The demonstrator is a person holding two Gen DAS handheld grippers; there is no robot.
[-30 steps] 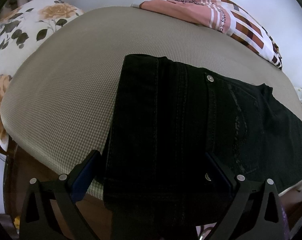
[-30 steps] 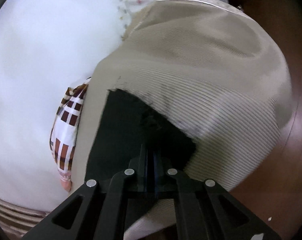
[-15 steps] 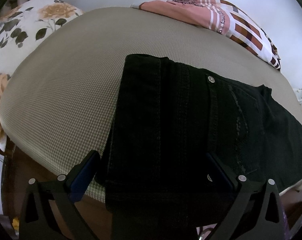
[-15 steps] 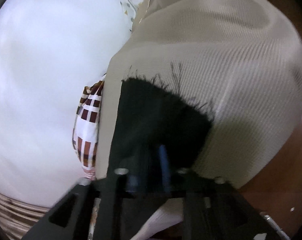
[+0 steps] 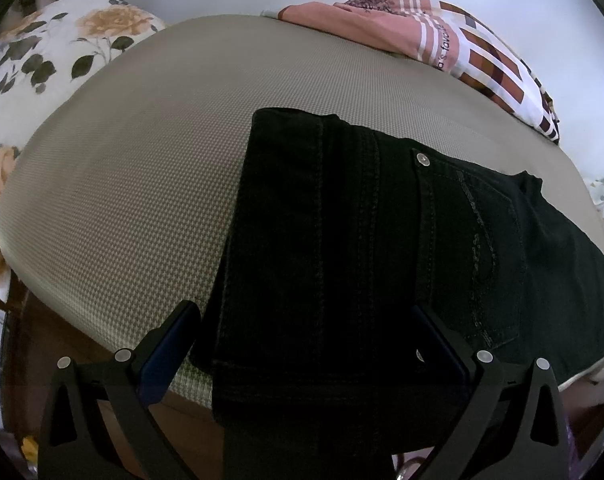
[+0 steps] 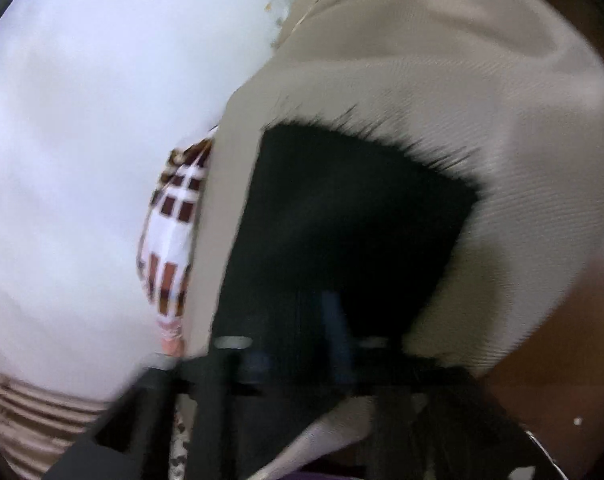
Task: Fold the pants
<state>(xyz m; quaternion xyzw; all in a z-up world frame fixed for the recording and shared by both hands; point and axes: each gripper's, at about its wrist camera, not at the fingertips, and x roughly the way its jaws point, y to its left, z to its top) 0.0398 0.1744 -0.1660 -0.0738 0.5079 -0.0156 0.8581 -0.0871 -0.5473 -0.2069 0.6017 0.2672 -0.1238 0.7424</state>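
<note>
While the black pants (image 5: 381, 264) lie lengthwise across the bed (image 5: 134, 184), waist end between the spread left gripper (image 5: 302, 344), the blurred right gripper (image 6: 302, 344) grips the hem end.

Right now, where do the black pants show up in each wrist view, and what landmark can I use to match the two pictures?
Left wrist: the black pants fill the centre and right, lying on the beige mattress, their near edge between the open fingers of the left hand-held gripper.
Right wrist: the pants sit centre to lower centre, blurred, with a frayed edge at top.
Shared landmark: the brown-and-white checked cloth, top right there, at left here.
</note>
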